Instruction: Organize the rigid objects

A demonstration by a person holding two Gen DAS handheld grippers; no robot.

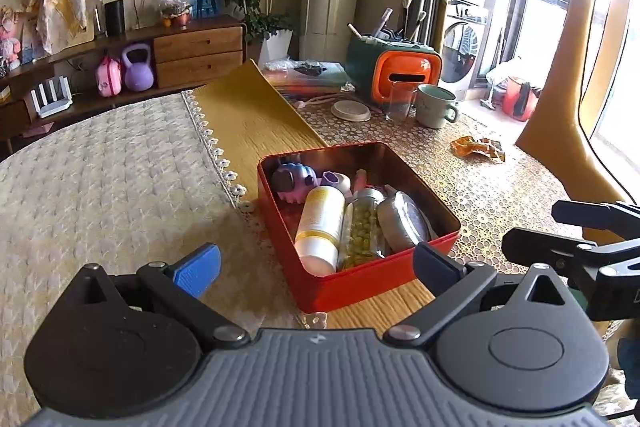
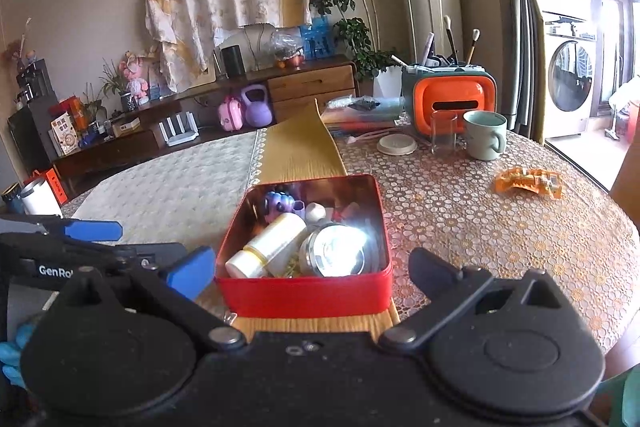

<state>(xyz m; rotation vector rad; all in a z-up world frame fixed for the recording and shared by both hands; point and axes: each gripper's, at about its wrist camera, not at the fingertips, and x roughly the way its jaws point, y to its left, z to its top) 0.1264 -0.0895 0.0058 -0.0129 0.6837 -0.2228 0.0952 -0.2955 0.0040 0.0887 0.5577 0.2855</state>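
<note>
Red tin (image 1: 360, 283) holding white bottle (image 1: 320, 227), pill jar (image 1: 362, 231); left gripper (image 1: 316, 267), right gripper (image 2: 312, 267) both wide, empty

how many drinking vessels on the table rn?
2. A clear glass stands in front of the orange box; a pale green mug stands just right of the glass. More could be hidden behind the box.
</note>
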